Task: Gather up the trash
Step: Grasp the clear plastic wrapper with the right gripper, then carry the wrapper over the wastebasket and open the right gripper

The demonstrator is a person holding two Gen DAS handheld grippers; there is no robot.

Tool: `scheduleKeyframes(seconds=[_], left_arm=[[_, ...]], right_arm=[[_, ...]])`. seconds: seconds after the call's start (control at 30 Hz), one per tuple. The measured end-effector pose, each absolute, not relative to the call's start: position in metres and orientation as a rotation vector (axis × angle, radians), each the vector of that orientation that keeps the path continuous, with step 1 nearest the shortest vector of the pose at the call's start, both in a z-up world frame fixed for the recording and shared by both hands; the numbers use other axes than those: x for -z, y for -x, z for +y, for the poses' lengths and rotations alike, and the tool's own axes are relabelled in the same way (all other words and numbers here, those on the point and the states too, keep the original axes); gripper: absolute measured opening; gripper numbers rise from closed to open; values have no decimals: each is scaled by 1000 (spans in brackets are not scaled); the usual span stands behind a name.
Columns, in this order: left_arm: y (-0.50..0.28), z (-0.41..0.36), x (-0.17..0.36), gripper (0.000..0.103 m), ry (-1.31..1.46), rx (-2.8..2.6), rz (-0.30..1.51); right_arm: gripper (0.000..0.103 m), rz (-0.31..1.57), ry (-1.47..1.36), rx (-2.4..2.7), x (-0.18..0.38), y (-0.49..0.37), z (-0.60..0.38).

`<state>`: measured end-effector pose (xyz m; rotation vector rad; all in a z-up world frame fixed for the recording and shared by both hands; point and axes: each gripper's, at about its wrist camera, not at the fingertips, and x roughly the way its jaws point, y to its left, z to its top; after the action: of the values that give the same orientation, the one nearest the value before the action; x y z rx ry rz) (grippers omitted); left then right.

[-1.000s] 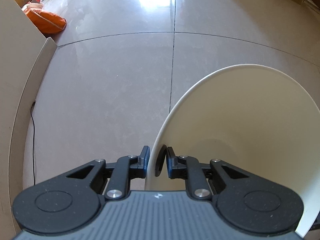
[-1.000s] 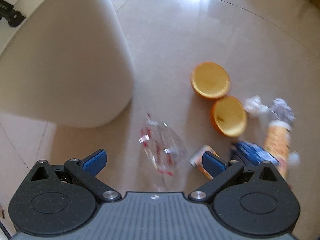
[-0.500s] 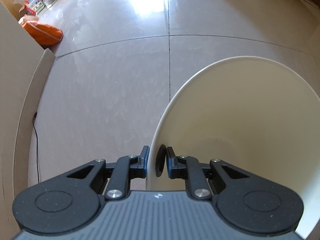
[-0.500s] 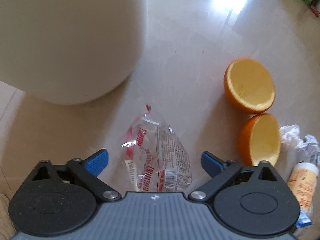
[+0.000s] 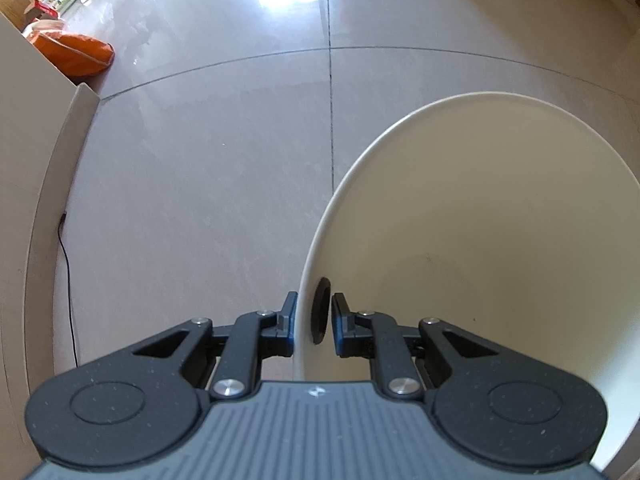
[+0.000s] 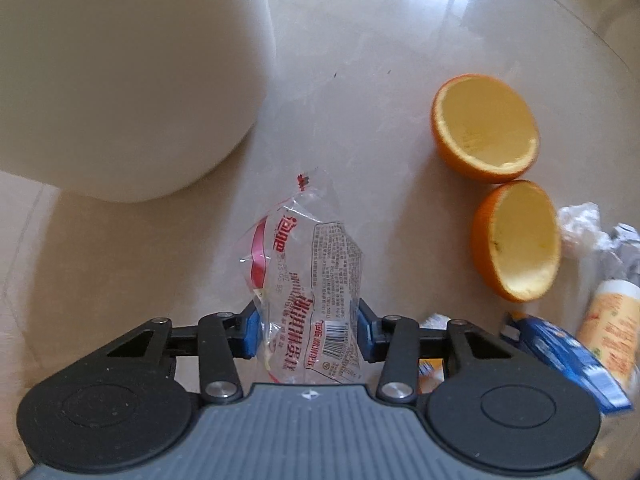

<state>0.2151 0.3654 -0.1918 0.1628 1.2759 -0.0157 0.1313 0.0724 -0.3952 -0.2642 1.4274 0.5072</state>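
The left gripper (image 5: 314, 322) was clamped on the rim of the cream-white bin (image 5: 500, 240), one finger outside the wall and one inside, beside a dark round hole in the wall. As far as the left wrist view showed, the inside of the bin held nothing, so I judged the collecting had barely begun.

On the tiled floor (image 6: 360, 60), just right of the bin (image 6: 120, 72), lay a clear plastic wrapper (image 6: 308, 292) printed in red. The right gripper (image 6: 308, 332) stood over its near end; its jaws had just been closing, and the blue pads were at the wrapper's two edges, pressing the film in between them. It looked gripped, though not yet lifted off the floor.

Left to gather, to the right: two hollowed orange halves (image 6: 484, 128), one nearer than the other, crumpled white paper (image 6: 580, 224), a blue packet (image 6: 568, 356) and a small pale bottle (image 6: 612, 328). Something orange also peeked out under the gripper's right arm; what it was I could not tell.
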Motion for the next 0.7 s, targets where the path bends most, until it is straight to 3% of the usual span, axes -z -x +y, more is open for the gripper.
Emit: scheduleKeyframes(seconds=[0.47,0.7], left_arm=[[-218,371,197,11,-182,64,1307],[-221,378,198,9,-134,68,1314]], right_arm=[[50,1335,292,-630,196,-144,66],[50,1231,339,-700,133,-157,103]])
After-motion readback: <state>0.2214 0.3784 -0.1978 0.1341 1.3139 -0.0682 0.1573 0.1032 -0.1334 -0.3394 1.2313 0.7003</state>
